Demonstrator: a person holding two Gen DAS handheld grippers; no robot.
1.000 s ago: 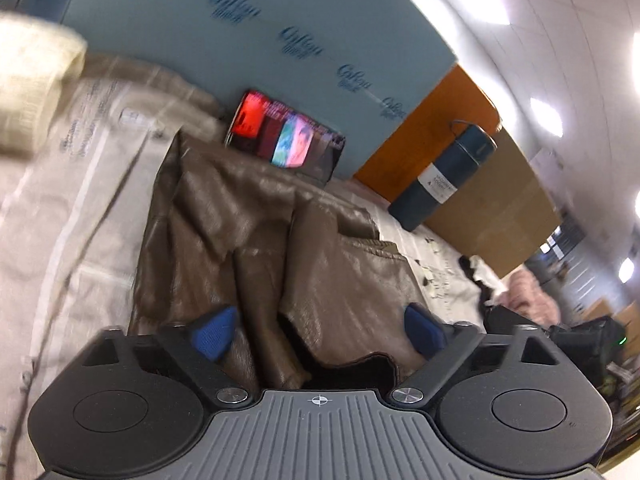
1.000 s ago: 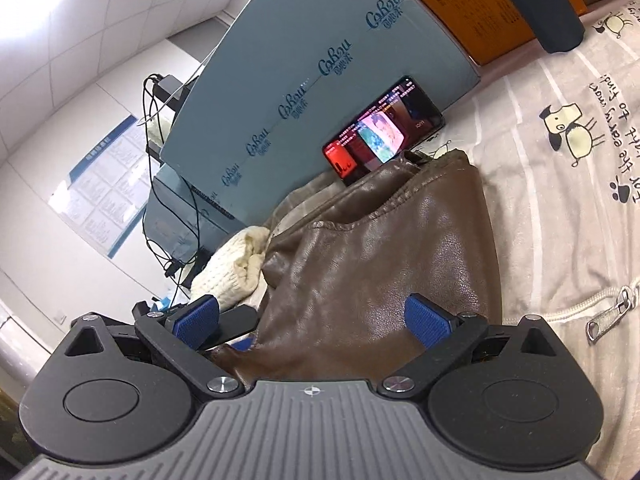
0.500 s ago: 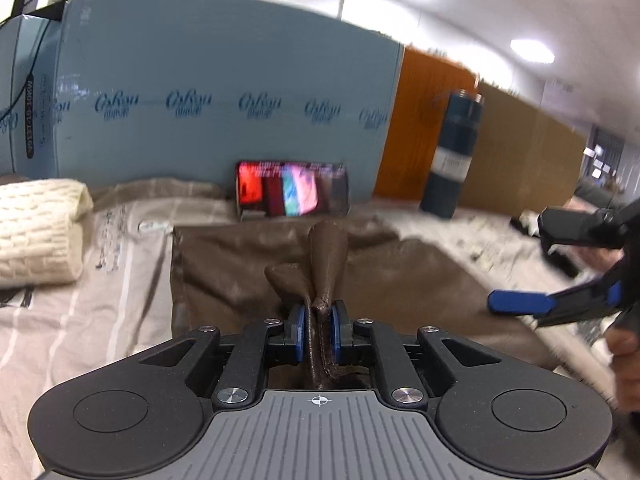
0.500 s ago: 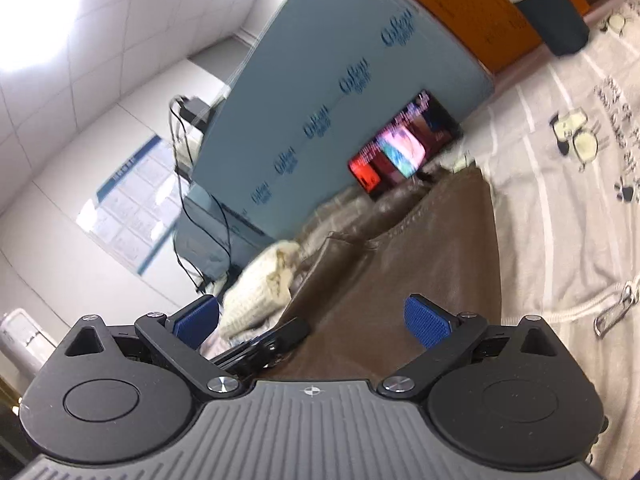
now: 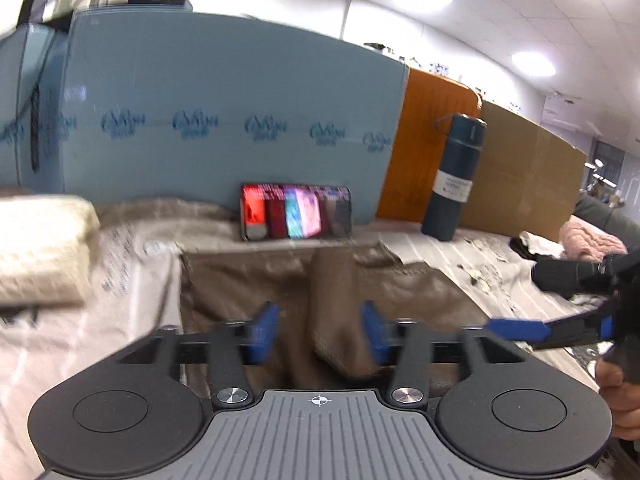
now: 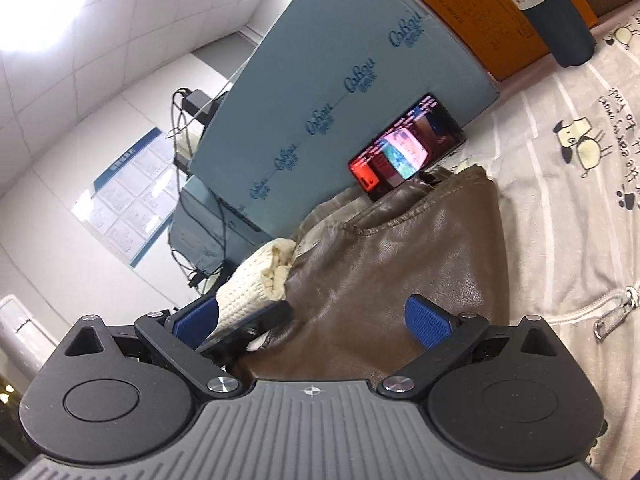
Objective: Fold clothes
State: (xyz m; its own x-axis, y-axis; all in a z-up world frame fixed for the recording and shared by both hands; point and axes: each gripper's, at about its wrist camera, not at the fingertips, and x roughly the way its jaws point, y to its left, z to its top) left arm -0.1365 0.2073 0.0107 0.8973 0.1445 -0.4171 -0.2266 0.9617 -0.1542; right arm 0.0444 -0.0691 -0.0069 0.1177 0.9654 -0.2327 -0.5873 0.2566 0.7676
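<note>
A brown leather garment [image 5: 400, 288] lies flat on the printed sheet, with a raised fold running toward me. My left gripper [image 5: 319, 332] hovers low over its near edge. Its jaws are opening, and the fold stands loose between the blue pads without being pressed. In the right wrist view the same garment [image 6: 400, 260] fills the middle. My right gripper [image 6: 312, 320] is open above its near edge with nothing gripped. One of the right gripper's blue fingers [image 5: 516, 328] shows at the right edge of the left wrist view, held by a hand [image 5: 616, 392].
A folded cream knit [image 5: 40, 256] lies to the left of the garment. A lit phone [image 5: 296, 216] leans on the blue board [image 5: 224, 120] behind. A dark bottle [image 5: 456, 180] stands at back right, with a pink garment [image 5: 588, 240] beyond. A zipper pull [image 6: 612, 316] lies on the sheet.
The left gripper rolled level and pinched a fold of the brown garment half a second ago. Its jaws have since parted and freed the fold. The right gripper stayed put.
</note>
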